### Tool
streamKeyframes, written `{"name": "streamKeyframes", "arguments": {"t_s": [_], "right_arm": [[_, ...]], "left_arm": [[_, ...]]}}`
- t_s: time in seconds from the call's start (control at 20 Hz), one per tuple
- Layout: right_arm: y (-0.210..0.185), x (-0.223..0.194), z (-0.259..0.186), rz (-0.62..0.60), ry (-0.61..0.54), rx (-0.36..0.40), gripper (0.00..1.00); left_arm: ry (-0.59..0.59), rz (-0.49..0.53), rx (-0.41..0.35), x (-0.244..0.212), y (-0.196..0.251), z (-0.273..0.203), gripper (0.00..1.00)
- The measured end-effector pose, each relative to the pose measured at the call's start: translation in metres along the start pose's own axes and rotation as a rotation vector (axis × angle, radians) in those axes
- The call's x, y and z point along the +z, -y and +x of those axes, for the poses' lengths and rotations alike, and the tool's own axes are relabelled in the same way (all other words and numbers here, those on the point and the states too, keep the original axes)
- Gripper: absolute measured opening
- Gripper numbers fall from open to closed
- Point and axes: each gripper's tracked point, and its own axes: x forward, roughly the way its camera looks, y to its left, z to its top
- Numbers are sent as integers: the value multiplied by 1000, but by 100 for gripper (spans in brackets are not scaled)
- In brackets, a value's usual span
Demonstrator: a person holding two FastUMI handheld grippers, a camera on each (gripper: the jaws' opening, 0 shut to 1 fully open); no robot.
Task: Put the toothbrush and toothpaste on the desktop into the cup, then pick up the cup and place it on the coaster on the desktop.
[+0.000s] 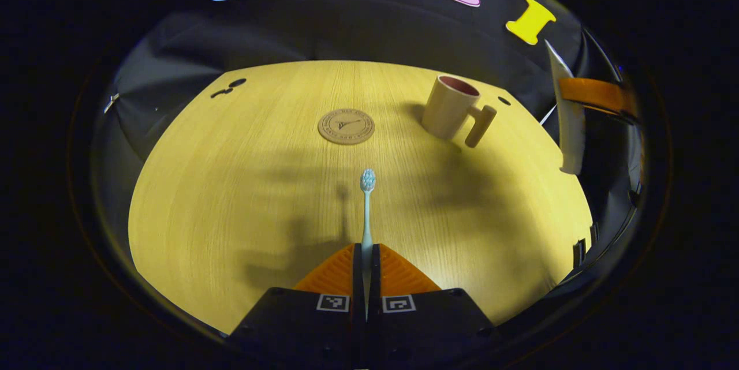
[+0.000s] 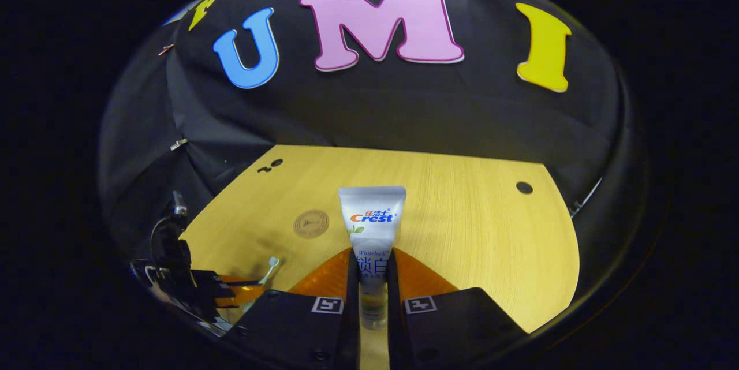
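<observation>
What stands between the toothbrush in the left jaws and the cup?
Nothing visible. The pale blue toothbrush is clamped in the left gripper; only bare wooden desktop lies between it and the beige mug-shaped cup. The round cork coaster sits off to the side.

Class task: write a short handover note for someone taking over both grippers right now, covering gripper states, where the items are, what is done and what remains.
Left gripper: shut on the toothbrush, held above the desktop.
Right gripper: shut on the toothpaste, crimped end forward.
Cup: on the desktop, nothing visibly in it, off to the side of the coaster.
Done: both items picked up.
Left: drop both into the cup, then move the cup onto the coaster.
</observation>
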Motion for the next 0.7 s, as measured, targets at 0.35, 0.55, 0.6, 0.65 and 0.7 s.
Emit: {"name": "streamKeyframes", "arguments": {"t_s": [0.35, 0.55, 0.6, 0.65, 0.7], "right_arm": [[-7, 58, 57, 1, 142, 16, 23], [-3, 64, 91, 2, 171, 11, 23], [0, 64, 98, 15, 176, 6, 23], [2, 64, 104, 24, 184, 1, 23], [5, 67, 111, 28, 196, -4, 23]], "left_arm": [[214, -87, -19, 64, 0, -41, 7], [260, -123, -6, 87, -4, -62, 7], [267, -128, -5, 91, -4, -67, 6], [278, -132, -1, 96, -6, -70, 7], [285, -137, 0, 101, -7, -68, 7]]}}
